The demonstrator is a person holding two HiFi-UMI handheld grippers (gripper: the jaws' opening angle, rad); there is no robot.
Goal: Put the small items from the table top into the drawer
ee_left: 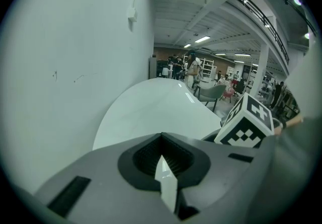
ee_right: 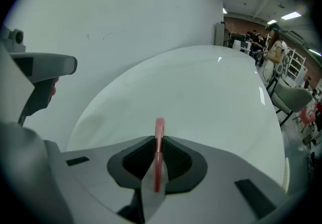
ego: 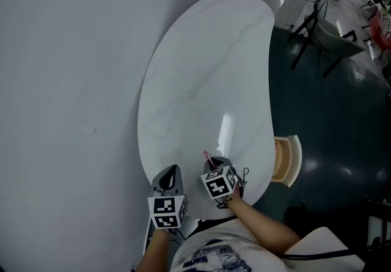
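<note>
A thin pink stick pokes out from between the fingers of my right gripper, which is shut on it just above the near end of the white table. The right gripper view shows the pink stick standing on edge, pinched between the pads of the right gripper. My left gripper hovers beside it to the left, jaws together with nothing in them; in its own view the left gripper shows only a sliver of table. An open drawer juts out at the table's right edge.
A plain grey wall runs along the table's left side. To the right lies a dark floor, with a chair and stands beyond it. The person's arm reaches in from the bottom.
</note>
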